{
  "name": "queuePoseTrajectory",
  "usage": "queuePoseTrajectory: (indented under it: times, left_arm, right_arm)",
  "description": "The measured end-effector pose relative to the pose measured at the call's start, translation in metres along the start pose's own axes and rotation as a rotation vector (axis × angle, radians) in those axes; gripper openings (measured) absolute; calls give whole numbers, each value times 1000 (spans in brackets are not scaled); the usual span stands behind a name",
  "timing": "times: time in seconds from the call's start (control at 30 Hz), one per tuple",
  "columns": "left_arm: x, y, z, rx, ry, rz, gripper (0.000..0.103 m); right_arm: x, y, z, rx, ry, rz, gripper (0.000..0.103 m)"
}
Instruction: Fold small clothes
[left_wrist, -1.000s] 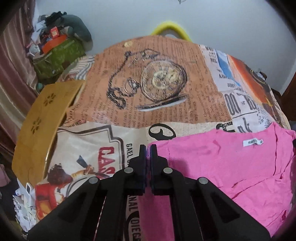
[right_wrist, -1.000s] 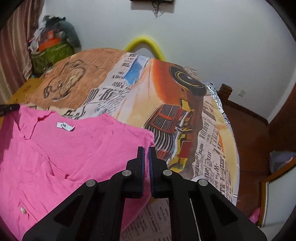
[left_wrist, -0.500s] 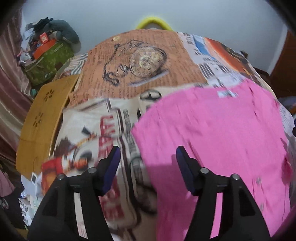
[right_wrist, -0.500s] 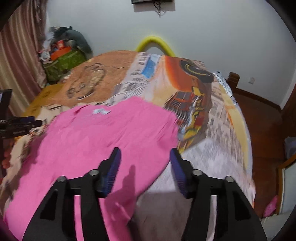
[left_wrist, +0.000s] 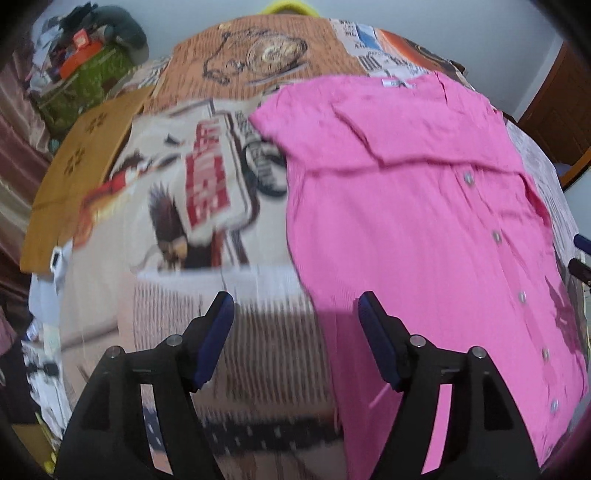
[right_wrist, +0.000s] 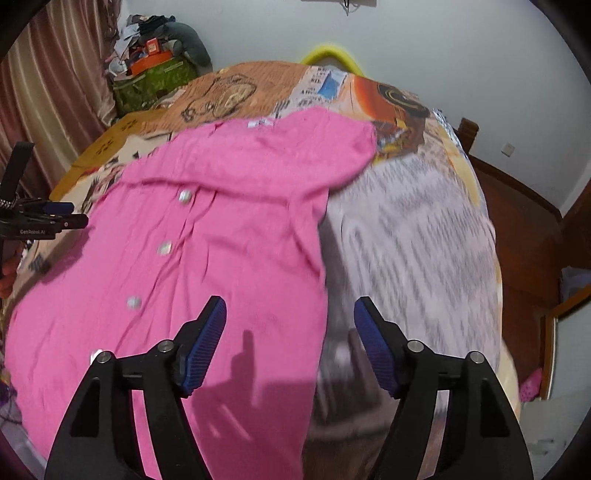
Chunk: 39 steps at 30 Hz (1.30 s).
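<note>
Holding both wide open and empty, I have my left hand-held gripper (left_wrist: 295, 332) and right hand-held gripper (right_wrist: 290, 328) above the pink buttoned shirt (left_wrist: 417, 221), which lies spread flat on the printed bedspread (left_wrist: 177, 206).

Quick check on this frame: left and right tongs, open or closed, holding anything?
Left tongs: open, holding nothing, above the left edge of the pink shirt.
Right tongs: open, holding nothing, above the shirt's right edge.
</note>
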<state>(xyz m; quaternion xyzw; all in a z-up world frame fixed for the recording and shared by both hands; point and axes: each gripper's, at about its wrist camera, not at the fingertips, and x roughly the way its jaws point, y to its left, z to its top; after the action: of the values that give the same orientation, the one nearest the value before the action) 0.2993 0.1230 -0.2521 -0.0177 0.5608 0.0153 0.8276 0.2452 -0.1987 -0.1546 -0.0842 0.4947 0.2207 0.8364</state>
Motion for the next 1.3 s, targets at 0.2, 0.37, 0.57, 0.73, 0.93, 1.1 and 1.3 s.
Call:
queuePoseTrajectory:
  times: [0.2,0.37,0.57,0.73,0.93,1.1,1.3]
  left_arm:
    - [-8,-3,-32,-26,12,-62,69]
    - [-7,-3,-46,-89,-12,-115,65]
    - [-15,-11,-50,-92,-14,-196,19]
    - [-15,-15,-42,-93,-12,-226,3]
    - [-18,-6,-9,-92,-66,-155,3]
    - [-10,5,25,-112,-84,-116,3]
    - [1,8,26,-124,-36,-75,17]
  right_arm:
    - [7,-7,-25,80,58,14,69]
    - [23,-12,-37,123,87,51,69]
    - [23,-5,-36,97,69,98,43]
    - [25,8,-30,51,66,127,8]
    - [26,15,-11,0,16,104,7]
    - [32,2,14,23,-47,62,7]
    - [34,-2,23,63,-30,13,25]
